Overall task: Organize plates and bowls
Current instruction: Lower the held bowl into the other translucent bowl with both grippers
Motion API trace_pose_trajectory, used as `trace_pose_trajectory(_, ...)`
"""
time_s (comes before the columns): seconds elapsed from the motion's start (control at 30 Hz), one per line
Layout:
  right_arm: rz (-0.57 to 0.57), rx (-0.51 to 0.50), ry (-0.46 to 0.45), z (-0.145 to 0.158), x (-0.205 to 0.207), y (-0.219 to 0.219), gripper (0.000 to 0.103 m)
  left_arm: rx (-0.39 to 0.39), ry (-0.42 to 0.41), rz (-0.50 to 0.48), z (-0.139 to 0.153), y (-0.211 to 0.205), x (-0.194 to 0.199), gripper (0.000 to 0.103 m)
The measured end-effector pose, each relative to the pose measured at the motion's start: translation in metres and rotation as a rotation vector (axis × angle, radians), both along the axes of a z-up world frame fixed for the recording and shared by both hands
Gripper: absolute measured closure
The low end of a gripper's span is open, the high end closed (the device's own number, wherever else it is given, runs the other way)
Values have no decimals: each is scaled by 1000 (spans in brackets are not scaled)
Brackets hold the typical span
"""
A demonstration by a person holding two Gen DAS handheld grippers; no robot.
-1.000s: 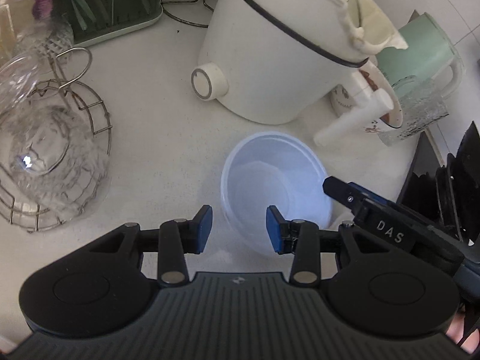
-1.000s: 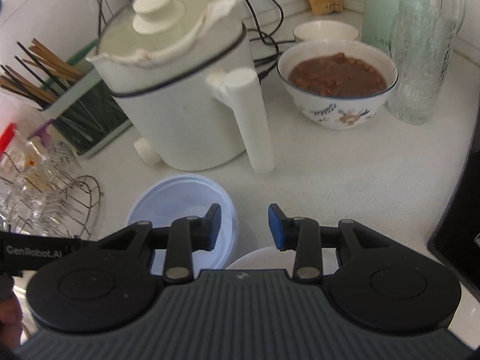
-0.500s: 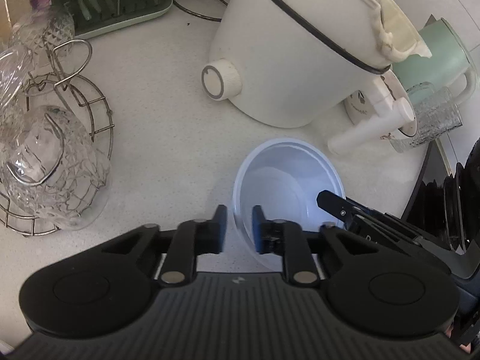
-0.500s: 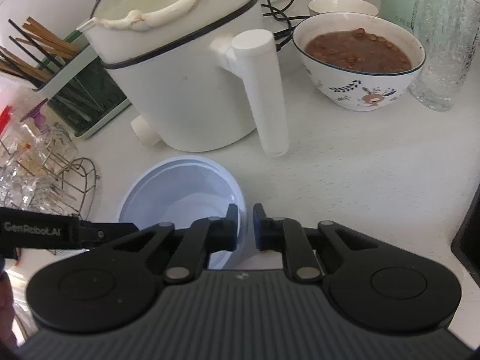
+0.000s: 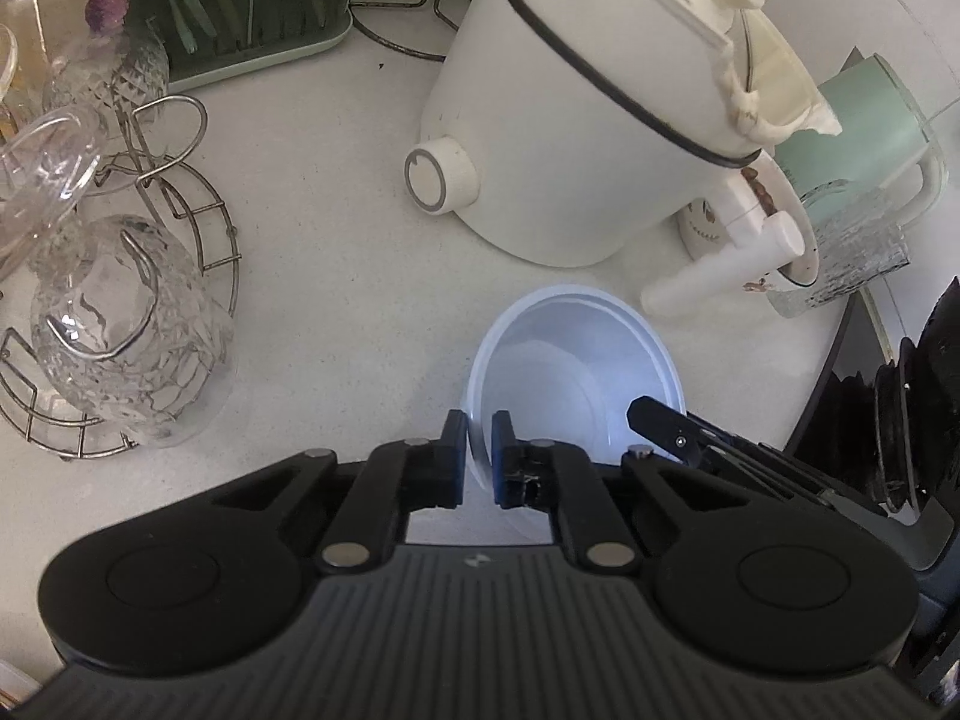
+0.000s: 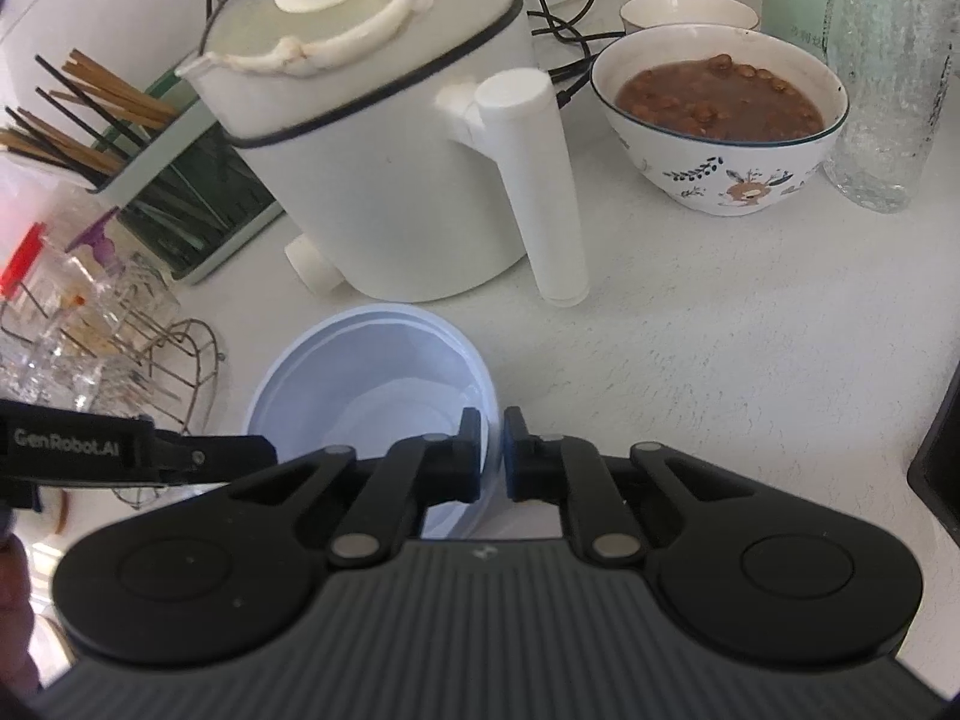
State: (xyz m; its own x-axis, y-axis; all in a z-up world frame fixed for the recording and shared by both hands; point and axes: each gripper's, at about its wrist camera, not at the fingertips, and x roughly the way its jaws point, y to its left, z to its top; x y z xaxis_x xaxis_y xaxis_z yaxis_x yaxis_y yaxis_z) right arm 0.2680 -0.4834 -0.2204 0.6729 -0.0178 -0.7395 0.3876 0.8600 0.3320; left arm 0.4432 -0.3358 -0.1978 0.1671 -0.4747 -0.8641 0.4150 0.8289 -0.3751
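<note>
Right in front of the white kettle-like jug, both the left gripper and right gripper are pinching opposite rims of the pale blue plastic bowl on the desk.

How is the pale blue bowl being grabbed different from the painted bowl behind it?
The pale blue bowl is plain, translucent and empty; the painted bowl is white with leaf and animal designs and full of brown food. The left claw and right claw each pinch the blue bowl's rim; nothing touches the painted bowl. Both are round and upright.
</note>
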Motion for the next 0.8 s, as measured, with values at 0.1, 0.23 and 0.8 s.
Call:
trace_pose_trajectory(0.1,-6,18,-20,7,-6,-1,93,-9,-1,-4,7,5,-3,93)
trace_pose_trajectory(0.23,-3,40,-42,18,-15,1,93,-38,11,12,17,17,-10,93)
trace_pose_trajectory(0.8,89,-2,-130,73,-47,31,91,-85,-41,63,76,66,-56,93)
